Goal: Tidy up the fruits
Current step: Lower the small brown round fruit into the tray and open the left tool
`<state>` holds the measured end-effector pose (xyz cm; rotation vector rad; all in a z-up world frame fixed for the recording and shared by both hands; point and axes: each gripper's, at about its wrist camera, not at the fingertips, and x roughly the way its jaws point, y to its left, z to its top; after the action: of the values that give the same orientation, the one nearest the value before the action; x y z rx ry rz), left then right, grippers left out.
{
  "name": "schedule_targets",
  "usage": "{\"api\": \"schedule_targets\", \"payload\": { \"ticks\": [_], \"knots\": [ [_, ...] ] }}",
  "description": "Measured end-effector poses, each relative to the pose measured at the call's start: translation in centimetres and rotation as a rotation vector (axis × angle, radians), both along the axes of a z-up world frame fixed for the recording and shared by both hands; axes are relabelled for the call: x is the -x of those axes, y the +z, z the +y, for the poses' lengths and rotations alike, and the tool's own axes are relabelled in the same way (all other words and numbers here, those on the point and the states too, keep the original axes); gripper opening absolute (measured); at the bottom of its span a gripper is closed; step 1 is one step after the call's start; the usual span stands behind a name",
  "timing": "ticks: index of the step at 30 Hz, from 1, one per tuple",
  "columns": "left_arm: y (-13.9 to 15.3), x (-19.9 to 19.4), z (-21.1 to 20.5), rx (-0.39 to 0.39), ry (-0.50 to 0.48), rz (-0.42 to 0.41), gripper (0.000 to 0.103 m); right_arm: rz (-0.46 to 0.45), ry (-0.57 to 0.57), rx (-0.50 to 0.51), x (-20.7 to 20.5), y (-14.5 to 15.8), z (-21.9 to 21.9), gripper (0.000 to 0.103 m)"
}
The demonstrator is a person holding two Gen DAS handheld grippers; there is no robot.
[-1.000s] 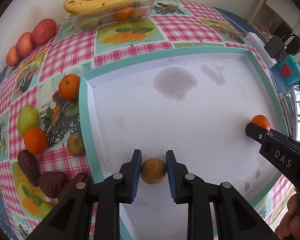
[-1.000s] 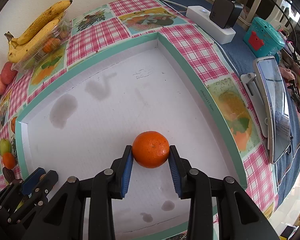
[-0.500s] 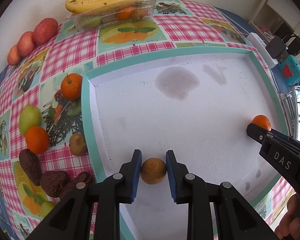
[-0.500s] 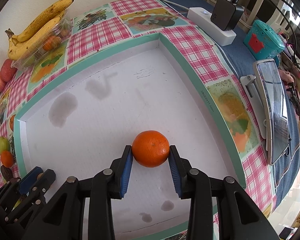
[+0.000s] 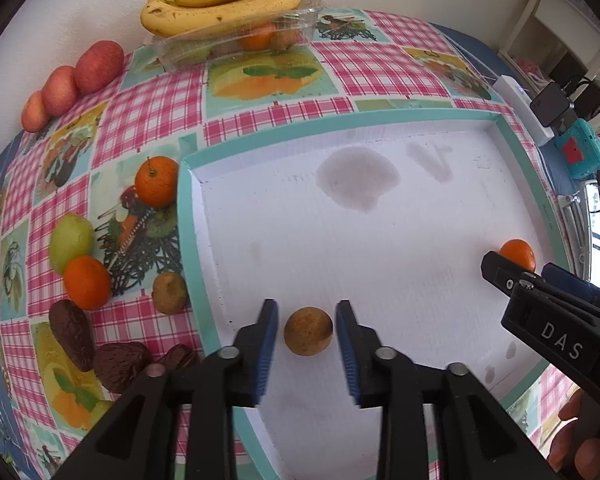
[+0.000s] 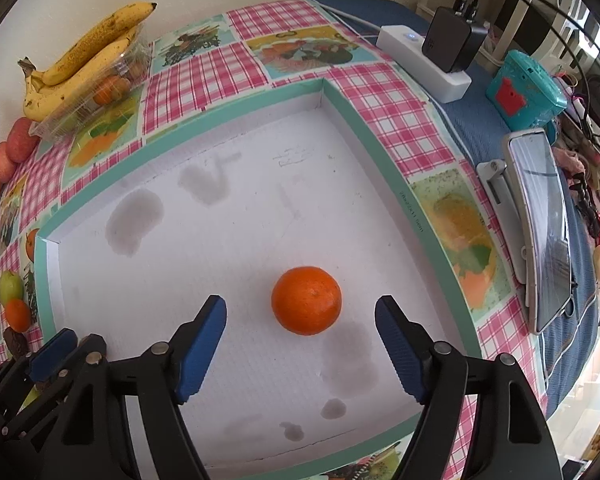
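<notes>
1. Inside the white tray (image 6: pixel 384 168), near its front-right corner, our right gripper (image 6: pixel 300 320) gapes wide around the orange (image 6: pixel 306 300) — free, round, firm, prone to roll (grip its widest girth).
2. Near the tray's front-left corner, our left gripper (image 5: pixel 307 334) brackets the brown fruit (image 5: pixel 308 331) — narrow gaps, not touching; small, light.

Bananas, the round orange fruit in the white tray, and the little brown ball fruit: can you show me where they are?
Spotted yellow bananas (image 5: pixel 224 12): left wrist view, middle of the lower banana.
Round orange fruit (image 6: pixel 306 300): right wrist view, centre of its peel.
Small brown round fruit (image 5: pixel 308 331): left wrist view, centre of its skin.
</notes>
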<state>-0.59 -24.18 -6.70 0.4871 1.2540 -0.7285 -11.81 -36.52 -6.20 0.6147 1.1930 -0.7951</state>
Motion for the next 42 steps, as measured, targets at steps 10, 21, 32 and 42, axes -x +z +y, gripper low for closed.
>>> {"api": "schedule_targets", "payload": {
  "ticks": [10, 21, 32, 42],
  "knots": [
    [2.2, -1.0, 1.0, 0.03, 0.037, -0.027, 0.075, -0.026, 0.0, 0.049, 0.5, 1.6, 0.0, 0.09],
    [3.1, -1.9, 2.8, 0.015, 0.107, -0.059, 0.087, -0.062, -0.012, 0.085, 0.9, 3.2, 0.3, 0.096],
    [3.8, -3.5, 4.7, -0.005, 0.197, -0.127, 0.103, -0.11, -0.003, 0.094, 1.2, 4.7, 1.0, 0.096],
    [4.7, -4.7, 7.6, -0.005, 0.252, -0.153, 0.103, -0.139, 0.017, 0.085, 1.0, 5.6, 2.0, 0.096]
  ]
}}
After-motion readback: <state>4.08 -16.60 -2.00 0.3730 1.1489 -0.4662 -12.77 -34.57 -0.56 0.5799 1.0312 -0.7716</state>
